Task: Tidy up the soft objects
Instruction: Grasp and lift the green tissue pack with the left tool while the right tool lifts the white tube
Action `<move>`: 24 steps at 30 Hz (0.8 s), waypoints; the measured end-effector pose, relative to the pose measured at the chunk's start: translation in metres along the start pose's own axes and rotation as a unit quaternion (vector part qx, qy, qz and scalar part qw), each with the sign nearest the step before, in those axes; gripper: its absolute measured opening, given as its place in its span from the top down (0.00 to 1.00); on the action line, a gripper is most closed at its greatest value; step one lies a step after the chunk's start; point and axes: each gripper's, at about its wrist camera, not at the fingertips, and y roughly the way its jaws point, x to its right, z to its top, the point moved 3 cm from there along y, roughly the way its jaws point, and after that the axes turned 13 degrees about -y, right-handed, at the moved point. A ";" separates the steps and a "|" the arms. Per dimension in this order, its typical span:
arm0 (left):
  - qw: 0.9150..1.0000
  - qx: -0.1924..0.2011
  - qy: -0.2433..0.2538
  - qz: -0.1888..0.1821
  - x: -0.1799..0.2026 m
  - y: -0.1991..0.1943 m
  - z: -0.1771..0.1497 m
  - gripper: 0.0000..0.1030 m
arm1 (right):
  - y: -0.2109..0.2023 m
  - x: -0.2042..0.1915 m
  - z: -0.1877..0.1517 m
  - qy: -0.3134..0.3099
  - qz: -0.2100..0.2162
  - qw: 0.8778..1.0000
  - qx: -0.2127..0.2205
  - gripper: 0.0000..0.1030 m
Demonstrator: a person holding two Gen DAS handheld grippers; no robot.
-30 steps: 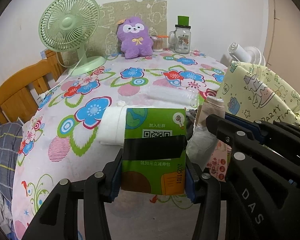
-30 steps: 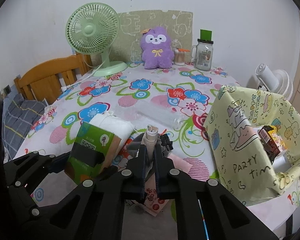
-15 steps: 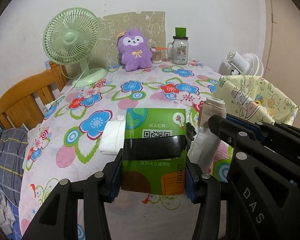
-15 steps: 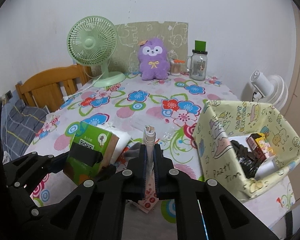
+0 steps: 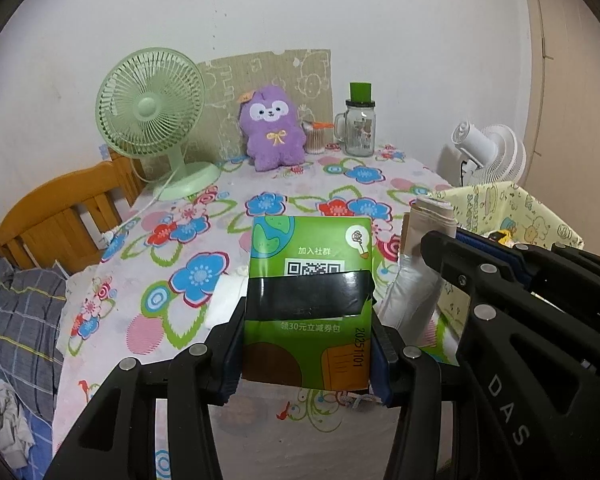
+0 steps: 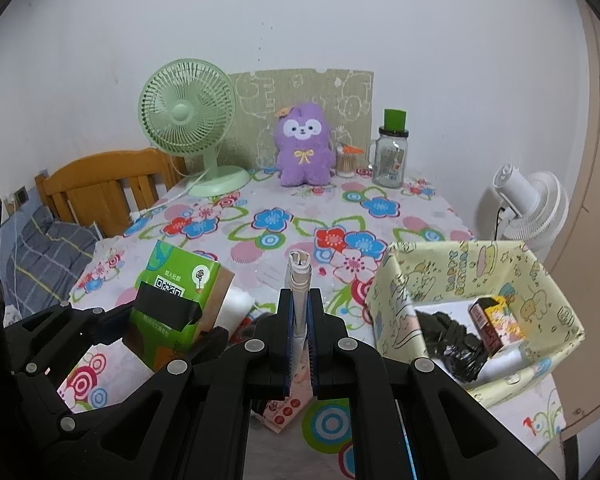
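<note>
Task is judged midway. The left gripper [image 5: 307, 350] is clamped across the sides of a green tissue pack [image 5: 310, 304], held at centre of the left wrist view, above the flowered tablecloth [image 5: 188, 240]. The right gripper [image 6: 299, 344] is pinched nearly closed on a thin folded white pouch [image 6: 299, 280], seen edge-on at centre of the right wrist view. Neither item is placed yet. A yellow fabric bin [image 6: 436, 276] is seen at lower right of the right wrist view; a black crumpled bag [image 6: 448, 340] and a small printed carton [image 6: 496, 326] are already inside, so some sorting is judged done. Both held items are judged to go in next.

The pack is a soft glossy plastic block with a black tape band; its sides are slightly dented by the pads. The pouch is flat, limp, layered. The bin is soft-walled, printed cloth, its rim sagging. A purple plush toy [image 6: 304, 148], fuzzy and rounded, is left upright at upper centre, against the wall.
</note>
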 end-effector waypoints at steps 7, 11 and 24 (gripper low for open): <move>1.000 0.017 0.004 0.006 0.006 -0.013 0.012 0.49 | -0.013 0.007 0.012 -0.002 -0.004 1.000 0.011 0.91; 1.000 0.026 0.005 0.006 0.009 -0.020 0.021 0.49 | -0.020 0.011 0.021 0.002 -0.006 1.000 0.021 0.91; 0.999 0.047 0.007 0.006 0.018 -0.033 0.039 0.49 | -0.033 0.025 0.039 0.006 -0.018 0.999 0.037 0.91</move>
